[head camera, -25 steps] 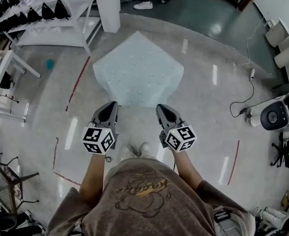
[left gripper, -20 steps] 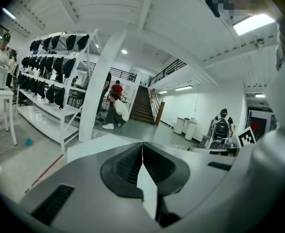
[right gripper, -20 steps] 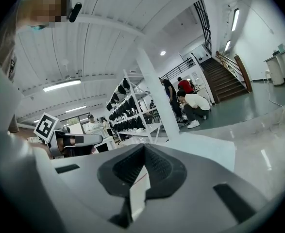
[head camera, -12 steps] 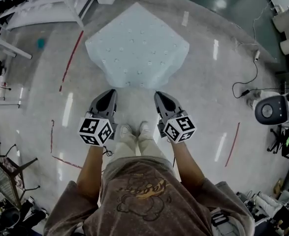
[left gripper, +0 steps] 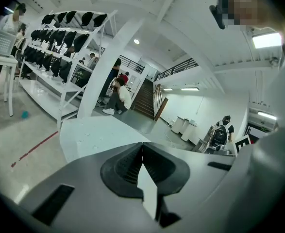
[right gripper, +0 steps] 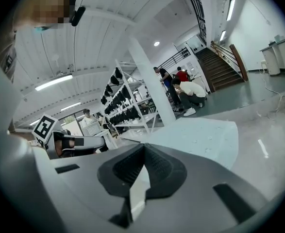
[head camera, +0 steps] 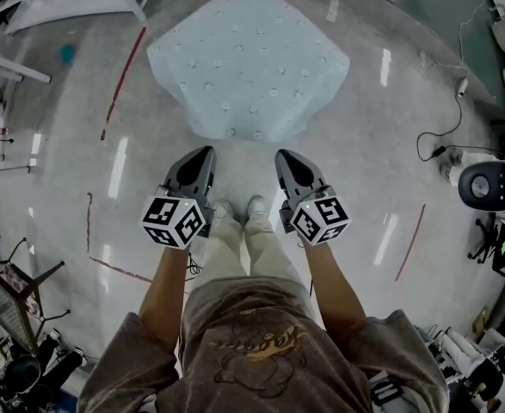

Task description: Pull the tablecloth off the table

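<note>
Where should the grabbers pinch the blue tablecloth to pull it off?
Probably the near hem of the tablecloth, approached from the person's side. It hangs loose there and faces the left gripper and right gripper, one towards each near corner. Both are shut and short of it, so they would open first.
</note>
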Action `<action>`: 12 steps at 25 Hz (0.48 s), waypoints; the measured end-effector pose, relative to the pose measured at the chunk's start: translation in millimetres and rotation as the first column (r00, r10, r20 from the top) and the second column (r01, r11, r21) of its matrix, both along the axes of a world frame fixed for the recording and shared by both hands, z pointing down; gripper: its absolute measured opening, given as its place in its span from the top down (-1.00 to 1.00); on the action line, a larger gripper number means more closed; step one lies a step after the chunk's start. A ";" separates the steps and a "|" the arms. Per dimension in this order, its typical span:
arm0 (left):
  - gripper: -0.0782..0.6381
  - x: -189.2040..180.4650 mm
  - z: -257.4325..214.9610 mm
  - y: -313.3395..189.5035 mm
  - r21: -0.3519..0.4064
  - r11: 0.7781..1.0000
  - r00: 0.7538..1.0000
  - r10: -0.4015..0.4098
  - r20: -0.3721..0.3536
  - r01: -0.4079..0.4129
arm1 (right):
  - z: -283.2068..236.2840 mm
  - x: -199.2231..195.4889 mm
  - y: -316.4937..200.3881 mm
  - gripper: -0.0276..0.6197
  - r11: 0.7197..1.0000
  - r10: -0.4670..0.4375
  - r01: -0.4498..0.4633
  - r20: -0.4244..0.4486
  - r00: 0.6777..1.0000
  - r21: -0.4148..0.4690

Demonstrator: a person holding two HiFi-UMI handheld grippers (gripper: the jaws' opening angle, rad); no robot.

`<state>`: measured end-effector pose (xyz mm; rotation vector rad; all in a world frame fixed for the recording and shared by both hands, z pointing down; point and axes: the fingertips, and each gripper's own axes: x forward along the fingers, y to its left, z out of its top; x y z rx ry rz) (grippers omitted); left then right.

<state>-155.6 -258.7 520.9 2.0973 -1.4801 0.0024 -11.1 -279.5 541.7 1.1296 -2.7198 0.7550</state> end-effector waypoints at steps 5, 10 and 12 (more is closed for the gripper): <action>0.73 4.6 18.3 -1.9 -0.017 1.000 1.000 0.015 -0.027 -0.016 | 13.6 -1.5 -4.1 0.89 1.000 0.016 -0.015 0.034 0.999 -0.021; 0.72 7.1 29.5 -1.2 -0.029 0.999 0.999 0.019 -0.046 -0.020 | 24.3 -1.4 -2.6 0.89 0.998 0.031 -0.027 0.076 0.997 -0.059; 0.72 6.6 33.9 0.3 -0.042 0.999 0.998 0.015 -0.062 -0.018 | 29.8 -3.1 -0.1 0.73 0.996 0.025 -0.019 0.081 0.996 -0.082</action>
